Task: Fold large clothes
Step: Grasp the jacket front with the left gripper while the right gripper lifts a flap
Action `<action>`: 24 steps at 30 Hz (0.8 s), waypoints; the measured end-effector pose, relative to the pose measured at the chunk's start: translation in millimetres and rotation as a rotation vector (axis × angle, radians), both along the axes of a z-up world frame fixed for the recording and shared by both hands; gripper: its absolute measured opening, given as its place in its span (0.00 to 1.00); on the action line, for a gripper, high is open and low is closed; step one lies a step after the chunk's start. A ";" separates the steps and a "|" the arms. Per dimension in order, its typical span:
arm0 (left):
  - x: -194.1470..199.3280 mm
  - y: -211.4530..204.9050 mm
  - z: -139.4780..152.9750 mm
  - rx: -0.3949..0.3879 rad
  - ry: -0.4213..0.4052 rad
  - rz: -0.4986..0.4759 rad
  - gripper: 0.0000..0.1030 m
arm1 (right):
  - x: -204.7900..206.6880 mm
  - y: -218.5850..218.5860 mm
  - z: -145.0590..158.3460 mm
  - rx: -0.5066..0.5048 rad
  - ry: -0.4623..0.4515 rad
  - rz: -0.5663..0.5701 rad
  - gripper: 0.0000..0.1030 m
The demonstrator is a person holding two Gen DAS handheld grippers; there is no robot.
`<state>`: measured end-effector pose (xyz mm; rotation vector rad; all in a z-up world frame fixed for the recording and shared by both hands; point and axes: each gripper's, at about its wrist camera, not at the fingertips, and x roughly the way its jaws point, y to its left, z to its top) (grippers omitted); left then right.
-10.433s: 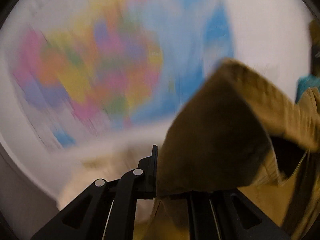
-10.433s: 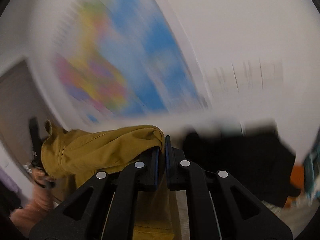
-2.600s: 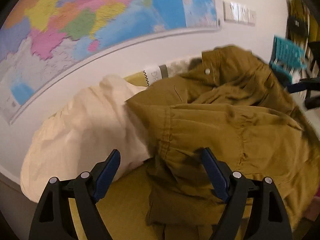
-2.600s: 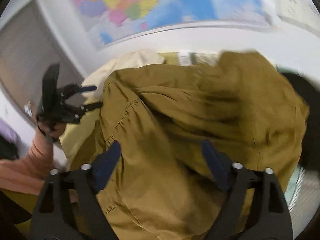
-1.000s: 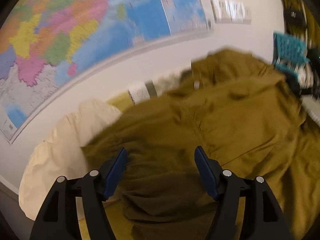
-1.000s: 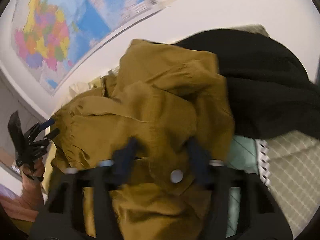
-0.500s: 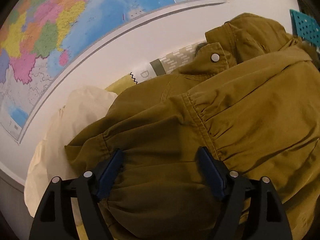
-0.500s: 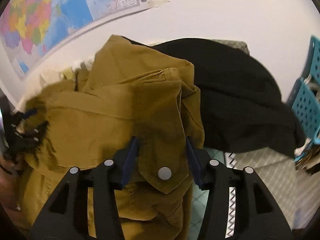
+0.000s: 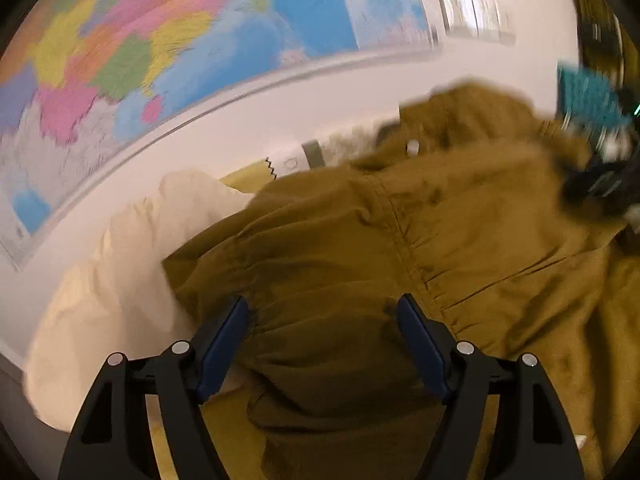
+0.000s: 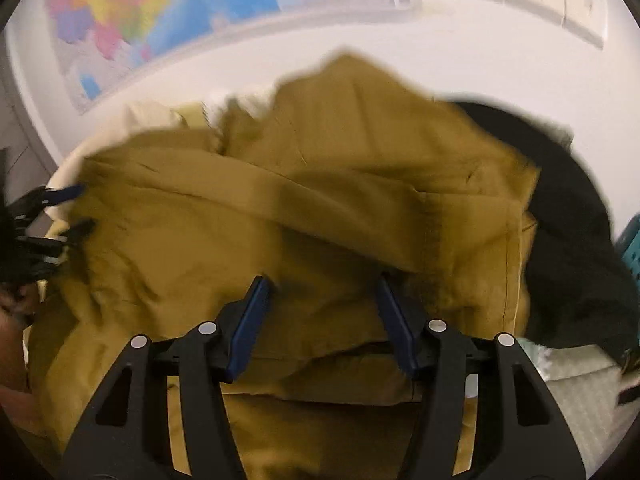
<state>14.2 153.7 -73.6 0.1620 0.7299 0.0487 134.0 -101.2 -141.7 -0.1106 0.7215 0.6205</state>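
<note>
The mustard-brown cotton jacket is being seen spread in a rumpled heap, filling the left wrist view from its centre out to three o'clock. The left gripper is being held wide apart above a gathered seam, gripping nothing. The right gripper is opening over the cloth, nothing being pinched between its pads. The fabric is being judged soft, fairly heavy and prone to slumping; a hold at a hem or seam edge is being judged firmest. A cream pillow is lying at nine o'clock of the jacket, touching it. A black garment is crowding its three o'clock side. A colourful wall map is hanging at twelve o'clock.
</note>
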 end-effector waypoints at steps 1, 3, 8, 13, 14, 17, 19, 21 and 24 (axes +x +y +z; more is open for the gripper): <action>-9.7 7.6 6.9 -0.038 -0.022 -0.003 0.73 | 4.6 1.0 -4.3 0.008 0.021 -0.010 0.53; -29.8 20.8 18.0 -0.064 -0.065 0.005 0.73 | 2.4 -0.8 -1.1 0.024 0.018 -0.011 0.56; -77.8 22.9 13.2 -0.050 -0.064 -0.053 0.70 | -20.2 -9.0 11.4 0.055 -0.010 0.013 0.69; -79.5 -4.0 -31.7 0.035 0.068 -0.101 0.38 | -31.6 -15.1 9.1 0.042 -0.002 0.017 0.73; -73.1 1.2 -41.4 0.031 0.100 -0.074 0.30 | -31.8 -17.3 8.8 0.045 0.003 0.014 0.73; -68.3 26.6 -44.1 -0.080 0.115 0.020 0.20 | -37.1 -27.3 11.8 0.077 0.014 0.004 0.73; -73.0 47.8 -38.0 -0.106 0.096 0.135 0.05 | -44.7 -33.2 16.2 0.090 0.002 0.001 0.73; -81.3 66.9 -36.7 -0.183 0.110 0.179 0.17 | -55.7 -47.1 21.7 0.133 0.006 0.011 0.78; -103.3 79.3 -32.5 -0.291 0.074 0.142 0.45 | -70.2 -67.1 25.4 0.186 0.014 0.010 0.81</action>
